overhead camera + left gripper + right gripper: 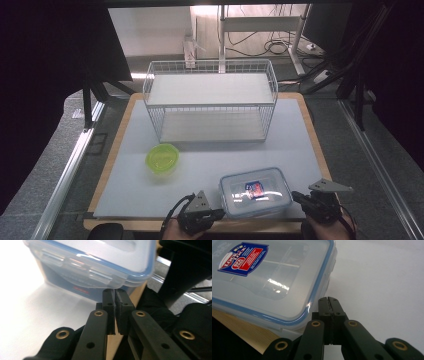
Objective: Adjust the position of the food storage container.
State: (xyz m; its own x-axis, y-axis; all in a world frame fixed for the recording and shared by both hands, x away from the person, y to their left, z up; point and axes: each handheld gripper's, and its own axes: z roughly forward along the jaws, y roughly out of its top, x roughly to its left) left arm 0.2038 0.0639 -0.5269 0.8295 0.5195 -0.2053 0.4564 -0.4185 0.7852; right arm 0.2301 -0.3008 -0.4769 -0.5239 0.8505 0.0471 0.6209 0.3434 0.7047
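clear lidded box (255, 192) at near edge of counter (210, 155), long axis running left to right. flanked now: left tongs (216, 214) touching or just beside its left end, right tongs (296, 196) just beside right end. both tongs pinched nearly shut, holding nothing. equally near either hand. probable two-sided lift. green tub (162, 158) well apart, wire shelf (210, 100) beyond.
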